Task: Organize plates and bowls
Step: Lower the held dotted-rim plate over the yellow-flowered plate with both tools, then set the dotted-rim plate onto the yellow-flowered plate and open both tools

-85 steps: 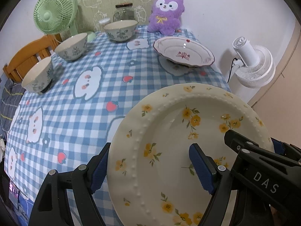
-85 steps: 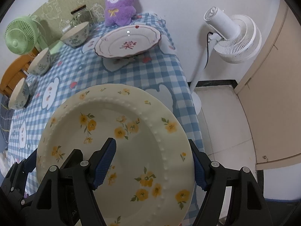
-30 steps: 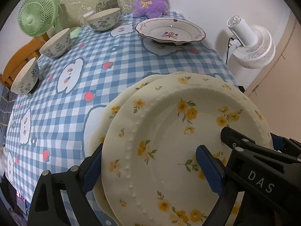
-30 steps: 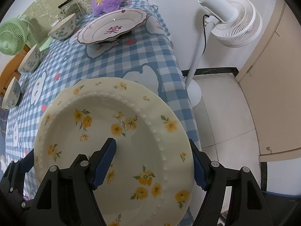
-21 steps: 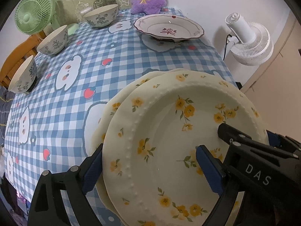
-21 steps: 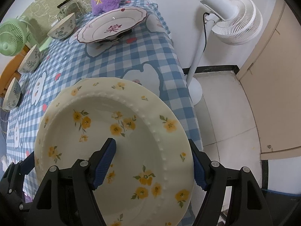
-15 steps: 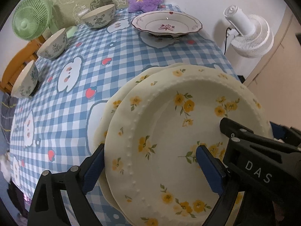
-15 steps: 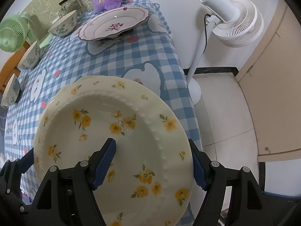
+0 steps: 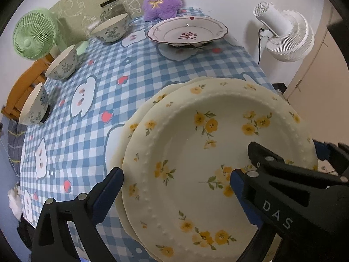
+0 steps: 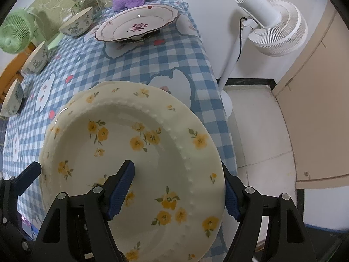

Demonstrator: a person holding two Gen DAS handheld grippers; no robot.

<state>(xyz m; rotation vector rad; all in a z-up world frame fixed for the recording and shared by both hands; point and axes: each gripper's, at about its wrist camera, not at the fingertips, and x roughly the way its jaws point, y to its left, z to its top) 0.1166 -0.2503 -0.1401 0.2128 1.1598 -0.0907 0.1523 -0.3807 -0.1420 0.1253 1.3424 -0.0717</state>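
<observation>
You are lowering the yellow-flowered plate (image 9: 209, 159) onto its twin (image 9: 130, 131); right claw (image 10: 178, 187) is opening astride its 3 o'clock rim, left claw (image 9: 174, 181) spread at 9.

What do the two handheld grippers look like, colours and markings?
Both match: the left gripper and the right gripper have black angular plastic frames with silver rivets and ribbed blue fingertip pads. White "DAS" lettering shows on the right one. No cables or sleeves visible.

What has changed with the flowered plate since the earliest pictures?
The top plate came down onto a second plate of the same pattern. The right gripper is opening, its fingers astride the rim; the left gripper also straddles it. The bowls and red plate stayed.
</observation>
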